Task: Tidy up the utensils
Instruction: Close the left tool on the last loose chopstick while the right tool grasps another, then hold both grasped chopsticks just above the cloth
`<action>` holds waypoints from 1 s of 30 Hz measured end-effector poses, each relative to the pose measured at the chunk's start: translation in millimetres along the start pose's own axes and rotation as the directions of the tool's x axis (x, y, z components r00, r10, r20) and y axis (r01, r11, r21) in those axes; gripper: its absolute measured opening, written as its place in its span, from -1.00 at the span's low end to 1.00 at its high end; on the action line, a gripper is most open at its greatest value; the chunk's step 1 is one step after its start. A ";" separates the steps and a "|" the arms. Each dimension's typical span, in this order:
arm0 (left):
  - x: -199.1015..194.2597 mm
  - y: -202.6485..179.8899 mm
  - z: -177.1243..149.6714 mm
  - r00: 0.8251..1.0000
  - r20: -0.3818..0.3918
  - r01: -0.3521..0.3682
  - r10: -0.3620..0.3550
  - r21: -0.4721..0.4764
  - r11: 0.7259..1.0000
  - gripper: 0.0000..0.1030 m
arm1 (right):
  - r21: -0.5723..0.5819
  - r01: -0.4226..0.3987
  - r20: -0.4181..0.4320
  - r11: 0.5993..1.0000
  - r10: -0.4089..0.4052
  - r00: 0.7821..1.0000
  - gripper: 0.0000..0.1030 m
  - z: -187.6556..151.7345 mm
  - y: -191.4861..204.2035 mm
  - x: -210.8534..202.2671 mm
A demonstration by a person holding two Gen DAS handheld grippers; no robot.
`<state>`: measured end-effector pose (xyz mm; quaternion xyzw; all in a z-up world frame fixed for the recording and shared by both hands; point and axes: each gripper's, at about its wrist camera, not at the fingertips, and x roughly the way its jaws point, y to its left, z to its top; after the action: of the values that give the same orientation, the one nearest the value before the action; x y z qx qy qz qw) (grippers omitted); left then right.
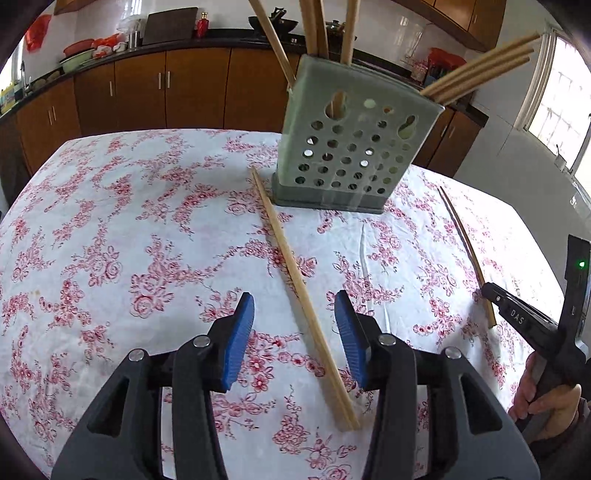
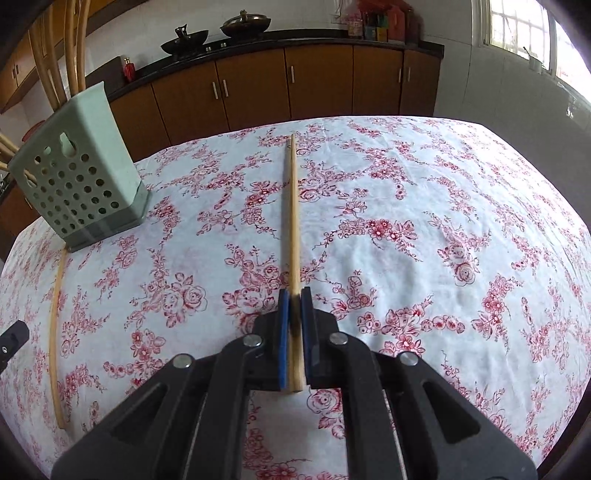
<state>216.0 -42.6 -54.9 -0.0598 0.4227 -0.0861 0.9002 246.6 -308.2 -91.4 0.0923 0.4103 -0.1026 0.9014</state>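
Note:
A pale green perforated utensil holder stands on the table with several wooden chopsticks upright in it. A pair of chopsticks lies flat on the cloth, running from the holder's base toward me. My left gripper is open and straddles this pair without its blue pads touching it. My right gripper is shut on the near end of another pair of chopsticks, which points away over the table, to the right of the holder.
A white tablecloth with red flowers covers the table. Brown kitchen cabinets and a counter with pots stand behind the far edge. A person's hand grips the right tool's handle.

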 end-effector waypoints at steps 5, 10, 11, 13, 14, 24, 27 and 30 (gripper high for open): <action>14.3 -11.4 -4.9 0.999 -0.045 -0.026 0.027 0.012 1.000 -0.08 | -0.006 -0.007 -0.001 1.000 0.007 1.000 -0.85 -3.8 0.4 -0.6; 19.8 -16.8 -10.9 0.995 -0.035 -0.088 0.089 0.035 0.996 -0.24 | -0.009 -0.006 -0.001 1.000 0.006 1.000 -0.85 -3.4 -0.6 0.5; 19.7 -16.2 -11.3 0.994 -0.030 -0.104 0.105 0.038 0.994 -0.43 | -0.011 -0.006 -0.001 1.000 0.006 1.000 -0.85 -3.2 -0.6 0.7; 20.3 -10.3 -9.4 0.993 -0.025 -0.118 0.118 0.032 0.993 -0.66 | -0.018 -0.006 -0.001 1.000 0.006 1.000 -0.84 -3.2 0.5 0.8; 20.1 -6.7 -8.3 0.992 -0.026 -0.121 0.121 0.025 0.992 -0.81 | -0.023 -0.007 -0.001 1.000 0.007 1.000 -0.84 -3.5 1.2 0.5; 17.5 59.2 10.6 0.974 -0.016 -0.228 0.228 -0.020 0.974 -0.85 | -0.085 -0.103 -0.022 0.991 0.102 0.995 -0.84 -6.4 29.3 1.0; 20.9 69.2 15.4 0.972 -0.009 -0.234 0.234 -0.016 0.972 -0.85 | -0.111 -0.127 -0.027 0.986 0.125 0.992 -0.84 -7.2 42.7 1.5; 24.9 71.0 19.3 0.971 0.000 -0.238 0.238 0.001 0.971 -0.85 | -0.133 -0.129 -0.025 0.983 0.127 0.992 -0.84 -8.1 52.6 2.1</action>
<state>254.0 22.4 -74.2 -0.0084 0.4269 0.0224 0.9040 255.9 -255.8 -93.9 0.0585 0.4167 -0.0158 0.9070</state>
